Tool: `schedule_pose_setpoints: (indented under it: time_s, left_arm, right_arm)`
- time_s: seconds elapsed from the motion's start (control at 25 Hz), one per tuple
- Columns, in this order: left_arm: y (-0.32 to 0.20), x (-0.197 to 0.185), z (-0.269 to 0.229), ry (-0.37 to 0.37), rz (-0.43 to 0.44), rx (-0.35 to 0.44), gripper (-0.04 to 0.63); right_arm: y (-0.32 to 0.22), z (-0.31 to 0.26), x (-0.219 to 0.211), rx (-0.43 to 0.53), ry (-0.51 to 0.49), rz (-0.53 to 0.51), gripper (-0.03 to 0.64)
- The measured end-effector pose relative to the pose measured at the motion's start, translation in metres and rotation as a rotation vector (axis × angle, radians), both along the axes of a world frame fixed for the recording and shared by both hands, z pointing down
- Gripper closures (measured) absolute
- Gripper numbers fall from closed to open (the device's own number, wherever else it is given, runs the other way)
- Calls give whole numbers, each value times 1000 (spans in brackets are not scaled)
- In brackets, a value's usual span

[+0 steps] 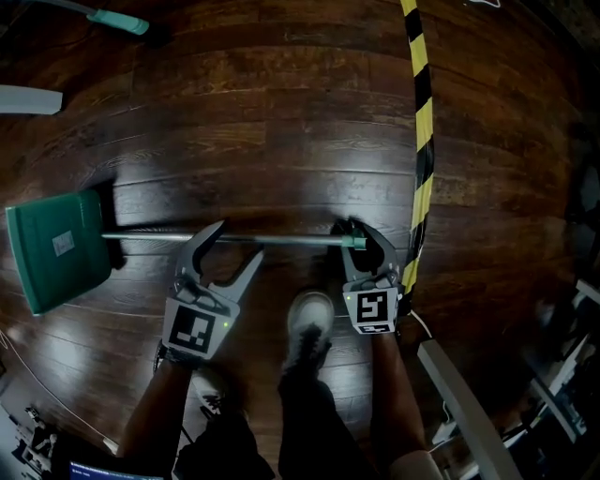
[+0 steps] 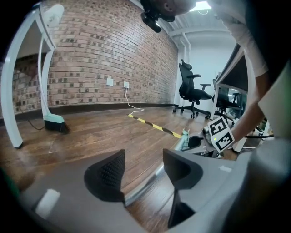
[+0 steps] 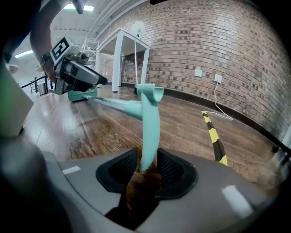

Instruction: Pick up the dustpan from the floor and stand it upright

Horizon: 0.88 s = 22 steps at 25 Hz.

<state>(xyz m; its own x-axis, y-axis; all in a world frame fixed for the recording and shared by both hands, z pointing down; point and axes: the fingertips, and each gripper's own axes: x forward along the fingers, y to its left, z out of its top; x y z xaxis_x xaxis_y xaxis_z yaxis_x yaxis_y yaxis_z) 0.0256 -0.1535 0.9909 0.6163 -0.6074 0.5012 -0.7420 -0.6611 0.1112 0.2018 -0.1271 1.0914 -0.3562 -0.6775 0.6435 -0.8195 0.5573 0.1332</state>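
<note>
A green dustpan [image 1: 56,248] lies flat on the dark wood floor at the left. Its long metal shaft [image 1: 281,240] runs right to a teal handle end [image 1: 353,241]. My left gripper [image 1: 239,241] is open and straddles the shaft mid-length. In the left gripper view the shaft [image 2: 148,184] passes between the wide-apart pads of the left gripper [image 2: 143,166] without touching them. My right gripper [image 1: 358,234] sits at the teal end. In the right gripper view the teal handle end [image 3: 150,123] reaches in between the pads of the right gripper [image 3: 148,166], with thin slivers of floor beside it.
Yellow-black tape [image 1: 422,141] crosses the floor just right of my right gripper. A teal brush [image 1: 117,21] and a white object [image 1: 28,98] lie far left. A person's shoe [image 1: 307,323] stands between my arms. A white frame [image 2: 11,91] and an office chair [image 2: 193,93] stand by the brick wall.
</note>
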Motion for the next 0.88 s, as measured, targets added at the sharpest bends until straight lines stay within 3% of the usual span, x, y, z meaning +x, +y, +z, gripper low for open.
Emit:
schedule_pose_setpoints:
  time_s: [0.04,0.2,0.44,0.68,0.88]
  left_arm:
    - [2,-7,4,-9,-19,-6,352]
    - [8,-32,10,-82,-56,17,333]
    - [6,-58,2,-103,-127,7,321]
    - [-3,-48,-48,-30,-191,30,322]
    - [-10,-29,-96,36,-194,34,339]
  right_arm:
    - [-1,-2,1,6,7,14,499]
    - [-7,-25,11,52,-26,103,518]
    - [-20,-106,35,143,-62,228,526]
    - [-24,-233,43,296,-46,206,532]
    - [-27,-330,49,383,-30,233,528]
